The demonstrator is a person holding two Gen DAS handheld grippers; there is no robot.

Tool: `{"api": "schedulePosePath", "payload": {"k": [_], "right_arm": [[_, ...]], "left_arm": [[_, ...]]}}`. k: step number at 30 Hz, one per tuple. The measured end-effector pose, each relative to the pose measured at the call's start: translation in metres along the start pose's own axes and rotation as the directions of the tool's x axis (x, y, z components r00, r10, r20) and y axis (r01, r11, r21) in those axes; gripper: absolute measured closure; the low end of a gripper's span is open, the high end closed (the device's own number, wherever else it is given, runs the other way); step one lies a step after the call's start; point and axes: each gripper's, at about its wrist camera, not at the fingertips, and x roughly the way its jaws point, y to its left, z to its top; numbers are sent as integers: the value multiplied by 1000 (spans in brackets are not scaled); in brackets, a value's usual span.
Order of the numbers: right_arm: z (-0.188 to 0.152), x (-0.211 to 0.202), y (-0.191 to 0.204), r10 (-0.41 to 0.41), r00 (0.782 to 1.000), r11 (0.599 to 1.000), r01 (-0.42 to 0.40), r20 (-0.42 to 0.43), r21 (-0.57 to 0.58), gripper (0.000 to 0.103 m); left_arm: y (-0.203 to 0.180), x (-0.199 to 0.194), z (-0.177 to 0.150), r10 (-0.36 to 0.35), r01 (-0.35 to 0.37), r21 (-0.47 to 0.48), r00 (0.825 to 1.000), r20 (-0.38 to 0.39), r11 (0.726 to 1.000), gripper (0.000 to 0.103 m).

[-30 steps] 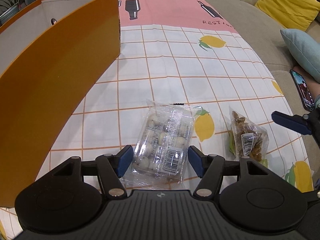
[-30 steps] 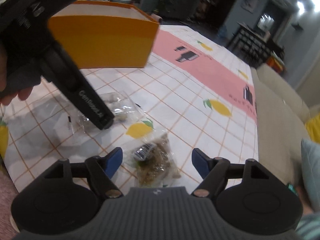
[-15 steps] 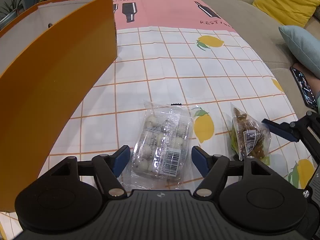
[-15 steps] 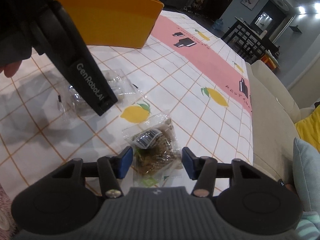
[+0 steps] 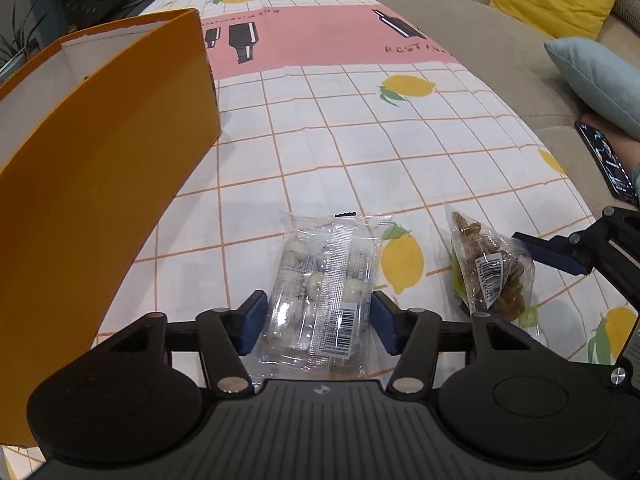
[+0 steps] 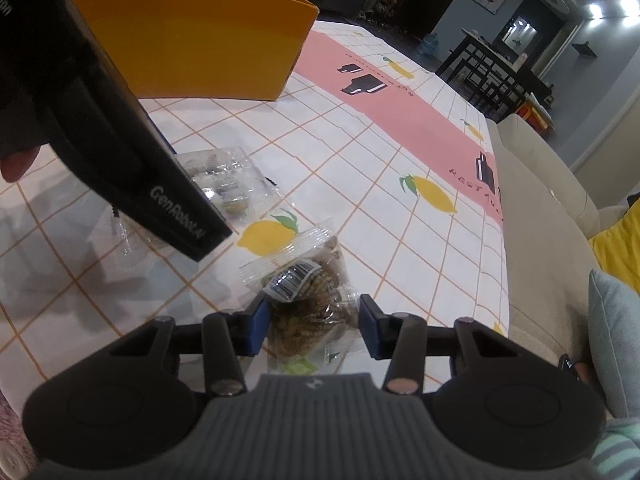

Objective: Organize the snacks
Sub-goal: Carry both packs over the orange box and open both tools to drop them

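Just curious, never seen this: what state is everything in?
orange box: open-topped, upright
clear snack pack: sealed, lying flat
brown snack bag: sealed, lying flat
left claw: just been closing, pads pressing the clear snack pack
right claw: just been closing around the brown snack bag, not gripping

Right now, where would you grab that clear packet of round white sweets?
Across its two long sides, coming down from above. The clear packet lies flat on the tablecloth, narrower across than along, so it fits between the left gripper fingers, which already straddle it.
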Motion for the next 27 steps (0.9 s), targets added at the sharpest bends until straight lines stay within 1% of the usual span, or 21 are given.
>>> {"api": "schedulePosePath", "payload": {"k": [3,7,14,16,21,27], "right_arm": [[2,0,-4,14,1000,999,-13,-3,29,59],[5,0,-11,23,1000,997,-23,-4,68,60],[18,-6,-26,18,1000,987,-21,23,158,60],[24,-10,-31,17,999,984,-24,39,175,60],[42,-22,-42,20,996,974,-39,88,224,60],[68,-39,-50,45,987,965,-83,156,248,60]], "left_arm": [[1,-2,0,-2,3,-24,1000,12,1000,42],[6,-7,4,-26,27,-69,999,20,997,42],[12,-31,23,-73,80,-118,995,61,990,42],[14,-42,30,-86,95,-124,993,80,988,42],[20,-73,47,-84,101,-123,987,138,987,42],[43,-110,66,-79,109,-150,979,190,983,42]]}}
